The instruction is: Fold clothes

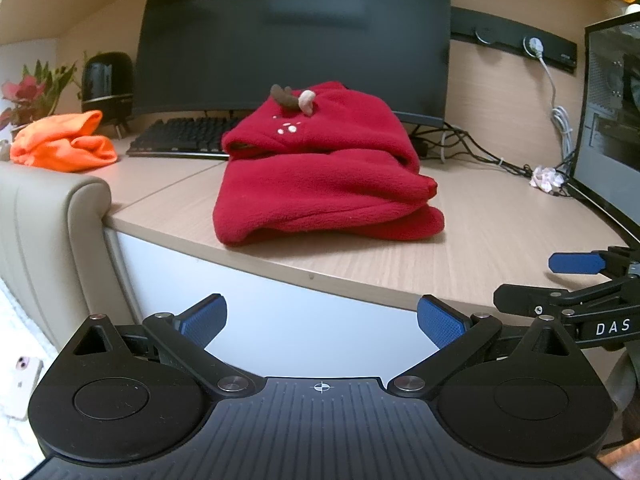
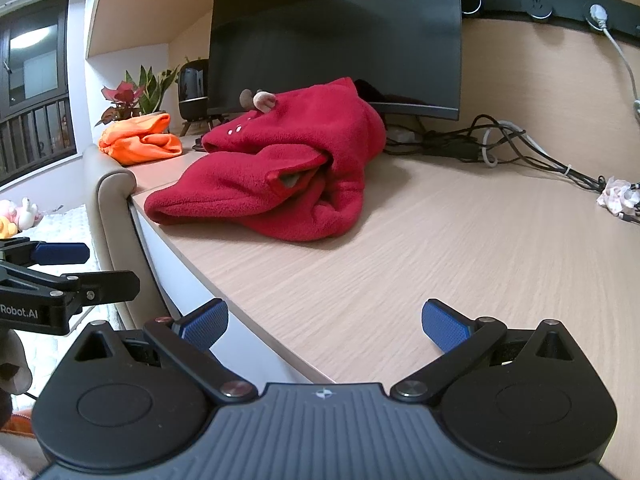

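A red fleece hooded garment (image 1: pixel 324 172) lies folded in a stack on the wooden desk (image 1: pixel 460 248), its hood with small brown antlers on top. The right wrist view shows the same red garment (image 2: pixel 280 176) from the side, a sleeve cuff poking out. An orange garment (image 1: pixel 64 144) lies bunched at the desk's far left, also the orange garment (image 2: pixel 140 140) in the right view. My left gripper (image 1: pixel 320 320) is open, held off the desk's front edge. My right gripper (image 2: pixel 324 324) is open above the desk's near edge. Both hold nothing.
A dark monitor (image 1: pixel 296 36) and keyboard (image 1: pixel 184 138) stand behind the red garment. Cables (image 2: pixel 500 148) run along the back right. A second screen (image 1: pixel 612 112) stands at the right. A padded beige chair back (image 1: pixel 44 208) adjoins the desk's left. A phone (image 1: pixel 24 380) lies below.
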`<state>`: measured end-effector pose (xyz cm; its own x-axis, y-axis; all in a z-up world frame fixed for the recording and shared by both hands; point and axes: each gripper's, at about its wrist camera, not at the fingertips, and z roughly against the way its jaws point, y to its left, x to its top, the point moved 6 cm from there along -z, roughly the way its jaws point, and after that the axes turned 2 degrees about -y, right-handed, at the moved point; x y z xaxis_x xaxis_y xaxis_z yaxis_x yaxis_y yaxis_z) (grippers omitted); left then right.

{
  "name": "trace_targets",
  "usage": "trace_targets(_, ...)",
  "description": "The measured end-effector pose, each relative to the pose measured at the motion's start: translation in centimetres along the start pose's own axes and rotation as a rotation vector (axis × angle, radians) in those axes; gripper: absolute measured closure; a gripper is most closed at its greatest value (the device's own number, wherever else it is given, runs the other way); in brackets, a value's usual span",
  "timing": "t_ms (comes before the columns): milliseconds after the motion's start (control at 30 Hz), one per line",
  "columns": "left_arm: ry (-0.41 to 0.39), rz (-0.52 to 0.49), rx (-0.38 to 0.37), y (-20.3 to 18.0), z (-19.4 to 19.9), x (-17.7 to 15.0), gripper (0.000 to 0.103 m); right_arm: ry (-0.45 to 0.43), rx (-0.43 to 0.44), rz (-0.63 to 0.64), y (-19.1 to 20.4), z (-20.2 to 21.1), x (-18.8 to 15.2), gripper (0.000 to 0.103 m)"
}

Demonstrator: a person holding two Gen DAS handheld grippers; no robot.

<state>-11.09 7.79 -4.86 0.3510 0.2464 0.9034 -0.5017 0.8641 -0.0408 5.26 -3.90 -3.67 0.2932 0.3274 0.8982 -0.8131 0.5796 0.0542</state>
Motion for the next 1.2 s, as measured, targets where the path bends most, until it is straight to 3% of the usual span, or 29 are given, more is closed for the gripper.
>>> trace_targets(1200, 0.017, 0.035, -0.003, 0.73, -0.29, -0.51, 0.000, 0.015, -0.005, 0.005, 0.22, -0.37, -0.28, 0.000)
